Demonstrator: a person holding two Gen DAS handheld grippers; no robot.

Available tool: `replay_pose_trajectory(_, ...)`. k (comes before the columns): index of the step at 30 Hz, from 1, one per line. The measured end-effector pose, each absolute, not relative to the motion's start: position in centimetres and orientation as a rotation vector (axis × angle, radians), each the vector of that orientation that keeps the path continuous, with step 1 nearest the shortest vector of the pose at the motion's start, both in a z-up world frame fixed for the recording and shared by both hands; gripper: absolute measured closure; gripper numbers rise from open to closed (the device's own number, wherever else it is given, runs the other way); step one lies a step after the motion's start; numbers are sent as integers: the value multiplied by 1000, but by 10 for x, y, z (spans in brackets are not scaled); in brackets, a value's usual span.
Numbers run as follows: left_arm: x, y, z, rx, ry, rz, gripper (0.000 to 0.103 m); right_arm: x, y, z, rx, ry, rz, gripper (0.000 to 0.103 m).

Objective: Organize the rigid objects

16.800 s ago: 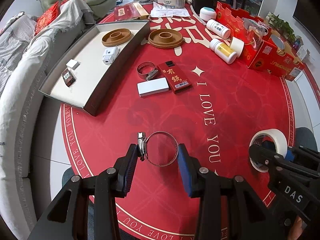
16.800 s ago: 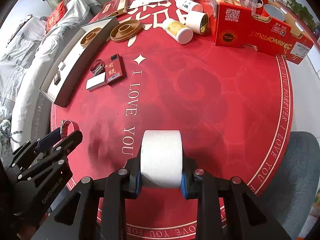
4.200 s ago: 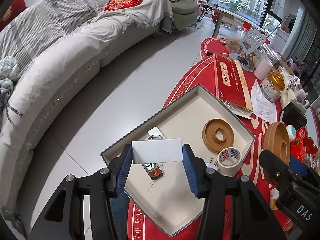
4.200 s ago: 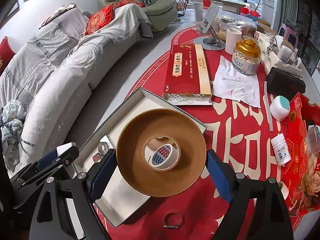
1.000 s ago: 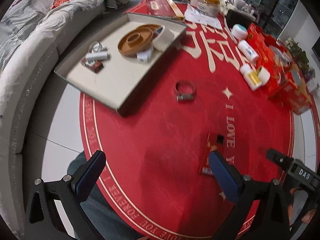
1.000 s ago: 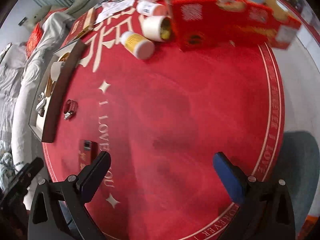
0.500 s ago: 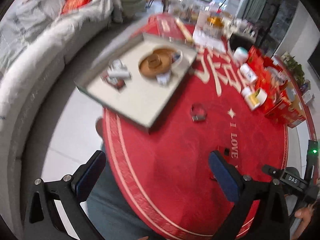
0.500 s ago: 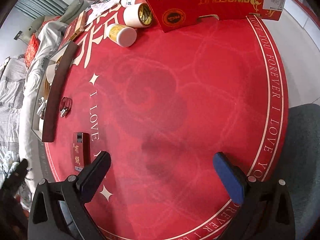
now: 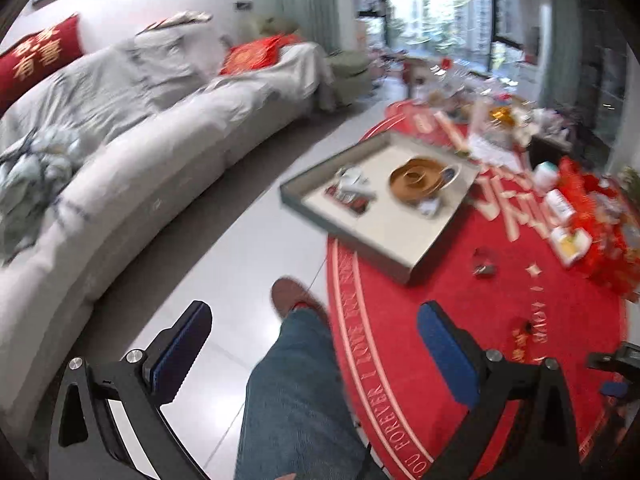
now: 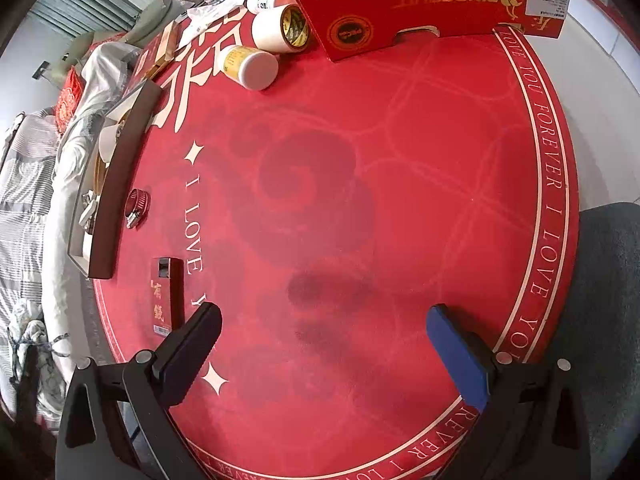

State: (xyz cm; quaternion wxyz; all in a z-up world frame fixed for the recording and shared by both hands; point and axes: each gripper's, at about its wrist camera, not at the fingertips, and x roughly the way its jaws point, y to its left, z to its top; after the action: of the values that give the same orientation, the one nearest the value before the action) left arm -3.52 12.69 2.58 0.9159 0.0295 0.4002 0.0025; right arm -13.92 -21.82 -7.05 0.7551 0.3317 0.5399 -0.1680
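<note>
Red cloth covers the round table (image 10: 400,184), lettered "I LOVE YOU FOREVER" along its rim and "I LOVE" beside a white star. At the far edge a red carton (image 10: 432,0) reads "RINOFRUT" upside down, next to a QR code. A slim red box (image 10: 167,296) with gold Chinese characters lies just beside the right gripper (image 10: 324,352)'s left finger, and a metal hose clamp (image 10: 136,207) rests near the wall of the grey tray (image 10: 120,184). Half a second ago the left camera looked down on the table; now it has swung up toward the sofa, and the tray (image 9: 416,248) with its brown ring (image 9: 418,180) and small pieces, too blurred to name, sits further off. The left gripper (image 9: 316,350) hangs over the floor and a jeans-clad leg (image 9: 296,396). Both grippers' fingers stand spread wide, holding and touching nothing.
</note>
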Motion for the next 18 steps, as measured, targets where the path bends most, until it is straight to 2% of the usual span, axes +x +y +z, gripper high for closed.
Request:
replay_pose_trajectory(4,-24,118,30,48,815,87,0,-138,-216,-70,702,1185,-367,0)
replay_pose_trajectory(10,-10,88,59,-154,784,67,0,-136,-215,-70,685,1190,-380,0)
replay_pose_trajectory(15,-20,41,55,17,755,-35,0,-136,-216,-71,686,1187,-376,0)
replay_pose_trajectory(18,-22,42,54,12,770,-38,0,-136,-217,-70,690,1179,-377,0)
